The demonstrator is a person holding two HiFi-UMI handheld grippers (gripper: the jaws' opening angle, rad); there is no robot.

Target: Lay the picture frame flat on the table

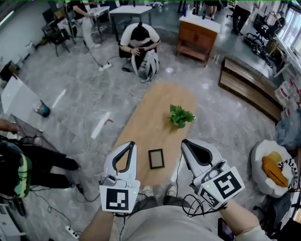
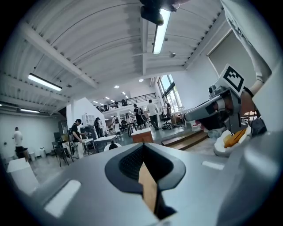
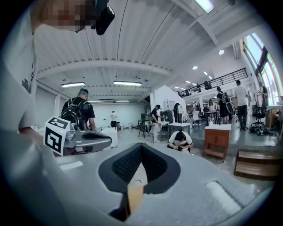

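Picture frame flat on table, between left gripper, right gripper, fingers clenched empty

A grey marbled floor spreads around the oval wooden desk. Beyond its far edge stand a wooden cabinet and a low wooden step platform. White tables sit farther back. Overhead, a white ribbed ceiling carries strip lights, with tall windows and a railed mezzanine behind.

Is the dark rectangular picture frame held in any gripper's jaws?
No, the dark rectangular picture frame lies on the light wooden table, apart from the left gripper and the right gripper.
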